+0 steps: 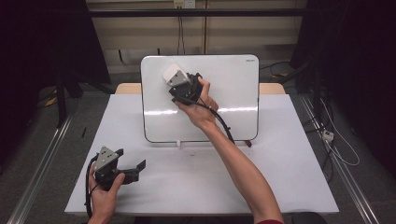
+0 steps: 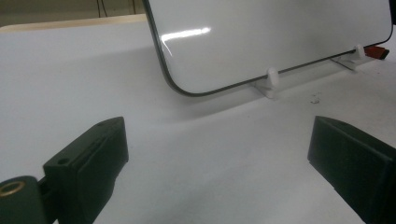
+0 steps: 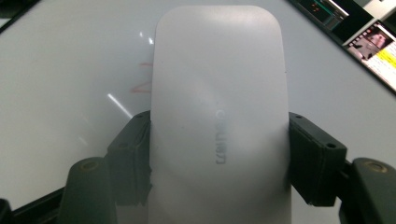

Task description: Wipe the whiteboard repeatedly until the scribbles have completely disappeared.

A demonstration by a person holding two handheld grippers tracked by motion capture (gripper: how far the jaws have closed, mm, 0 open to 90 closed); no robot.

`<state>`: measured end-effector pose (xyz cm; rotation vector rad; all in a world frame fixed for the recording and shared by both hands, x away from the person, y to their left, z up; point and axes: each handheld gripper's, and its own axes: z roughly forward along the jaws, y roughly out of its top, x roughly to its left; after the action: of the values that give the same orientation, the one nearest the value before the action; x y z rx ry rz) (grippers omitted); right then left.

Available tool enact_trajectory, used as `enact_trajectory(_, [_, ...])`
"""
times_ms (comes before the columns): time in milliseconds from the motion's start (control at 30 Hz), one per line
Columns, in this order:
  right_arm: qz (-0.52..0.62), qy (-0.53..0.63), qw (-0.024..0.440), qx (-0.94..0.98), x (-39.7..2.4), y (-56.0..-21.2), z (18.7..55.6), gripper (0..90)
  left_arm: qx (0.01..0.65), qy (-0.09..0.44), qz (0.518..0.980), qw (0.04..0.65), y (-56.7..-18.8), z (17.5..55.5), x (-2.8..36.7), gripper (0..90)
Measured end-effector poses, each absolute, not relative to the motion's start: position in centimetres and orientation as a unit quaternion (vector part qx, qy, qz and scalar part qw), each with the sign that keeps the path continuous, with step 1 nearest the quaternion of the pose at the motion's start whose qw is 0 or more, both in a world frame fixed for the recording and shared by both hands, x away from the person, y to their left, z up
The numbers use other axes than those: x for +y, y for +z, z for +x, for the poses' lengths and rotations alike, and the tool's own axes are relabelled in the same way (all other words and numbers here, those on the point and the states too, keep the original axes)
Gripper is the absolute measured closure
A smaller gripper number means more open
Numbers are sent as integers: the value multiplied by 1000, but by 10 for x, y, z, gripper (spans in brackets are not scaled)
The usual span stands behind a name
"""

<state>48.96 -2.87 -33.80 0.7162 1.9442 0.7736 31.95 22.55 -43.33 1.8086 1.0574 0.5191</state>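
Observation:
A white-faced whiteboard [image 1: 224, 102] stands upright at the back of the table. My right gripper [image 1: 176, 80] is shut on a white eraser [image 1: 172, 73] and holds it against the board's upper left part. In the right gripper view the eraser [image 3: 217, 70] sits between the two black jaws, with a faint red mark [image 3: 142, 79] on the board just to its left. My left gripper [image 1: 130, 158] rests low at the table's front left, jaws open with nothing between them [image 2: 219, 158], facing the board's lower corner [image 2: 280, 32].
The white table [image 1: 280, 177] carries the board on small white feet [image 2: 271, 81]. A small red object [image 1: 247, 143] lies at the board's lower right corner. Cables and metal rails run along the floor on both sides.

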Motion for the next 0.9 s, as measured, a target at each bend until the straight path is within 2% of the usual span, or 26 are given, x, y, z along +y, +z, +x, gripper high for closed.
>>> enact_trajectory(267, [219, 289, 423, 831, 8, -370, 463, 318, 432, 211, 741, 470, -434, 320, 225, 50])
enact_trajectory(433, [195, 280, 428, 837, 22, -384, 448, 318, 430, 212, 741, 469, -434, 319, 225, 50])
enact_trajectory(533, [205, 280, 417, 840, 20, -381, 451, 318, 431, 211, 741, 470, -434, 320, 225, 50])
enact_trajectory(900, [297, 287, 432, 802, -19, -340, 484, 318, 432, 214, 738, 471, -433, 318, 228, 50])
